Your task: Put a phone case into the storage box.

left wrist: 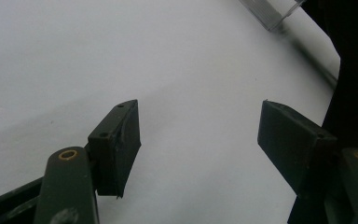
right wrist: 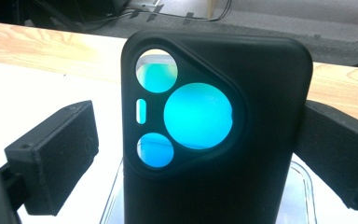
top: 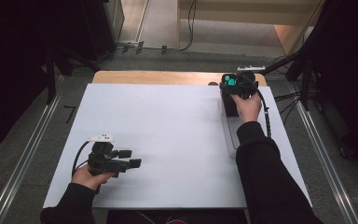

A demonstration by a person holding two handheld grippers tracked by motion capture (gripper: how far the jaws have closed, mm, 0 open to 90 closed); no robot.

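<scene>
A black phone case (right wrist: 214, 135) stands upright in the middle of the right gripper view, with its foot in a clear plastic tray (right wrist: 303, 186). The case looks smooth and soft, like rubber, with round corners. It has three round holes and one small slot, and bright blue-green shows through them. No words can be read on it. The right gripper (right wrist: 196, 154) has its blocky black fingers (right wrist: 56, 154) spread wide; the left one is clear of the case, while the right one sits right at the case's edge. In the high view, the case (top: 230, 98) is at the upper right of the flat white surface (top: 168, 140), which lies on light wood. At the lower left, the left gripper (top: 129, 158) has its fingers (left wrist: 116, 144) half open with nothing between them.
</scene>
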